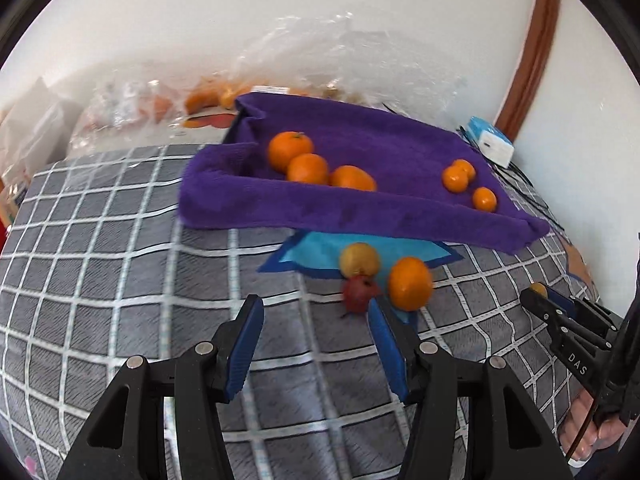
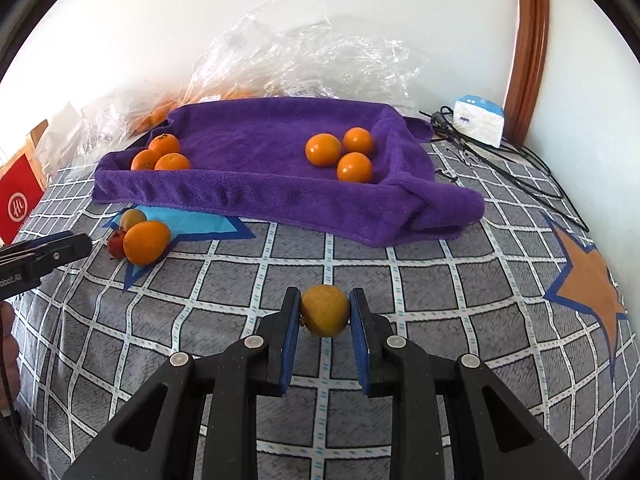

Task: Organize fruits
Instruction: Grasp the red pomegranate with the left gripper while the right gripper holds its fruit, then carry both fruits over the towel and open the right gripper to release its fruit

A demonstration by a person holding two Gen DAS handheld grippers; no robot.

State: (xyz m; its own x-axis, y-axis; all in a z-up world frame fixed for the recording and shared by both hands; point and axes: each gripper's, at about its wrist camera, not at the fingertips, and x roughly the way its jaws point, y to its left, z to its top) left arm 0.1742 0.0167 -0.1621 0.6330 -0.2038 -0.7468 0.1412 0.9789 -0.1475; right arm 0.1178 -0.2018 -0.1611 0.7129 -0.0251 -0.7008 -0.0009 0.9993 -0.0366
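The right gripper (image 2: 325,316) at the bottom centre pinches a yellowish fruit (image 2: 324,315) above the checked bedcover (image 2: 400,280). The left gripper (image 1: 316,310) stands part-open and empty near an orange (image 1: 410,283). Six oranges lie on the purple towel (image 2: 260,136) in the upper middle.

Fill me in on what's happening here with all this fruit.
A person with a gripper in each hand is sorting fruit on a checked bedcover. The right gripper is clamped on a yellowish fruit. The left gripper is open near three loose fruits. Six oranges sit in the purple towel tray.
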